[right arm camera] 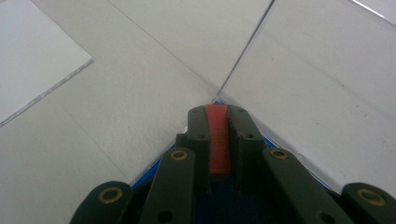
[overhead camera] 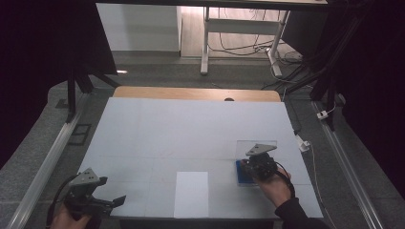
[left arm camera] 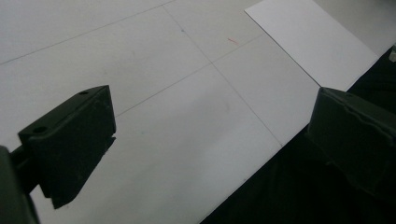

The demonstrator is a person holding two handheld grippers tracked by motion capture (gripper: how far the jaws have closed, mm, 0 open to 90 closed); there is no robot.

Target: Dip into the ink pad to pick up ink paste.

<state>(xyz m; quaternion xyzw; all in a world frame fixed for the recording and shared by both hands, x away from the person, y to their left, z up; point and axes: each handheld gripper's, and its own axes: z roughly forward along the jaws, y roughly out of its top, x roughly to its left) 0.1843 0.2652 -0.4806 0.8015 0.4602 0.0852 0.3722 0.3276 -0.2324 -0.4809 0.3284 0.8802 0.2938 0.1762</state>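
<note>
On the table [overhead camera: 143, 124]: one white sheet [overhead camera: 191, 193], one clear plate [overhead camera: 257, 149], two hand-held grippers.

White table cover [overhead camera: 191, 129] fills mid-frame, a wood edge at its top. Left gripper [overhead camera: 107, 204] at lower left, jaws apart, over the cover's near corner. White sheet [overhead camera: 191, 193] lower centre. Right gripper [overhead camera: 253, 164] lower right, over a blue tray [overhead camera: 241, 174] (clear lid [overhead camera: 248, 147] raised behind it).

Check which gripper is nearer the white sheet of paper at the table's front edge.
Roughly even; right maybe slightly nearer. The right gripper is beside the white sheet on its right, over a blue item. The left gripper is off its left, jaws apart.
</note>
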